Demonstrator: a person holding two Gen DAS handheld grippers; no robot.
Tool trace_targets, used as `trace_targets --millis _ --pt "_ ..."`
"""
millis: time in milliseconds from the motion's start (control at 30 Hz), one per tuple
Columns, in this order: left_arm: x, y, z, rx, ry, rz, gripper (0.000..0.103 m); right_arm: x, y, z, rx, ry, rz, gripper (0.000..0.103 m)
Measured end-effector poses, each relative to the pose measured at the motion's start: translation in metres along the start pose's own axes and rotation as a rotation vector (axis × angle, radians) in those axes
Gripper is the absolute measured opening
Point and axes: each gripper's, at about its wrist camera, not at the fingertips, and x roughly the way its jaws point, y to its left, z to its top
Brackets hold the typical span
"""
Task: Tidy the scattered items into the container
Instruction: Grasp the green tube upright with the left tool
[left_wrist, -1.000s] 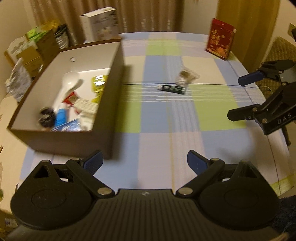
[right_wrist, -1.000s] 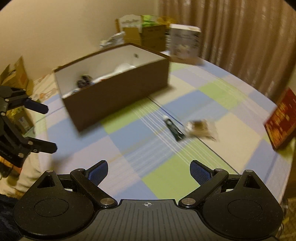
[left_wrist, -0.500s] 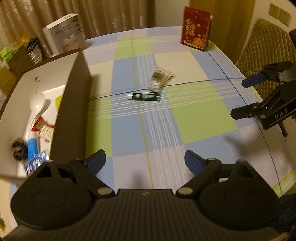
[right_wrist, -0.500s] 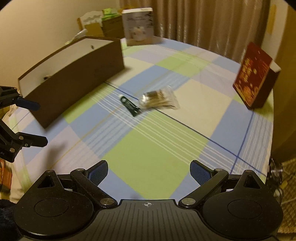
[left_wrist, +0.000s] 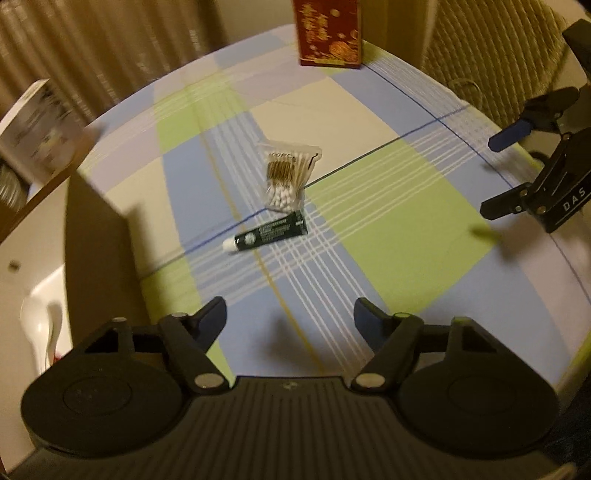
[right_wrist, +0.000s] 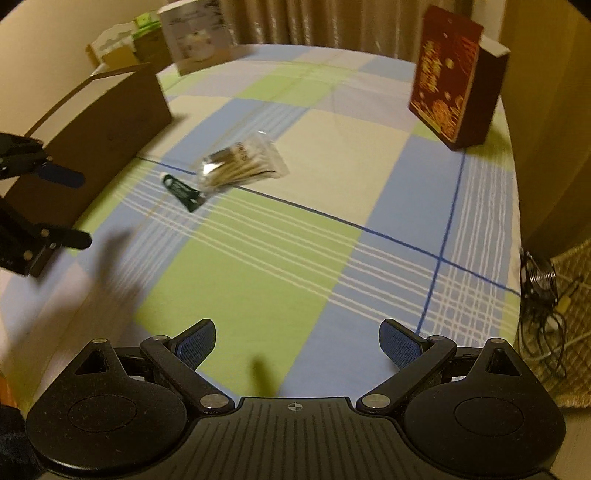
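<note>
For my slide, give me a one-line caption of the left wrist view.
Open left tongs, just narrowed, hover over the checked tablecloth toward a dark tube and bagged cotton swabs.

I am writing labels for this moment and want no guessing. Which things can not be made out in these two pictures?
- Brown box contents: left wrist view, cut by the edge; only a white spoon shows. Right wrist view: its wall hides the inside.
- Print on the dark tube: too small, blurred.
- White carton: motion blur.

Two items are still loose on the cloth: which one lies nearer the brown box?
The dark green tube, white cap pointing toward the brown box. The clear bag of cotton swabs touches its far end, lying farther away.
</note>
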Motion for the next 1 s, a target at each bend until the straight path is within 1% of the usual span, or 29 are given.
trace_targets --millis 133,233,367,433,467,533,633,700,733,800,833,867,900,1000 --pt "0.024 0.009 0.016 0.097 0.034 -0.041 0.066 0.007 -0.011 0.0 0.034 0.022 -0.025 0.1" --pt "0.039 0.017 0.03 0.165 0.053 -0.078 0.056 0.01 -0.023 0.0 0.069 0.03 -0.051 0.1" --pt "0.058 0.027 0.049 0.239 0.057 -0.093 0.054 0.012 -0.038 0.001 0.13 0.035 -0.077 0.1" --pt "0.069 0.031 0.057 0.274 0.065 -0.121 0.053 0.013 -0.043 0.001 0.152 0.038 -0.086 0.1" --pt "0.074 0.032 0.061 0.286 0.073 -0.138 0.05 0.014 -0.046 0.002 0.161 0.041 -0.09 0.1" --pt "0.087 0.034 0.067 0.301 0.104 -0.173 0.043 0.016 -0.049 0.003 0.172 0.043 -0.1 0.1" --pt "0.1 0.035 0.07 0.312 0.126 -0.23 0.043 0.016 -0.051 0.004 0.179 0.044 -0.11 0.1" --pt "0.104 0.034 0.068 0.336 0.159 -0.237 0.042 0.016 -0.053 0.005 0.182 0.043 -0.112 0.1" --pt "0.104 0.034 0.066 0.342 0.168 -0.238 0.039 0.017 -0.054 0.006 0.183 0.042 -0.112 0.1" --pt "0.103 0.035 0.064 0.332 0.192 -0.255 0.028 0.02 -0.054 0.007 0.185 0.043 -0.11 0.1" --pt "0.101 0.035 0.061 0.32 0.205 -0.263 0.018 0.022 -0.055 0.008 0.185 0.043 -0.109 0.1" --pt "0.1 0.035 0.059 0.308 0.216 -0.27 0.014 0.024 -0.055 0.009 0.185 0.043 -0.106 0.1" --pt "0.098 0.033 0.055 0.297 0.223 -0.273 0.014 0.025 -0.055 0.01 0.184 0.043 -0.104 0.1" --pt "0.091 0.028 0.045 0.276 0.231 -0.249 0.014 0.029 -0.053 0.014 0.176 0.04 -0.09 0.1"
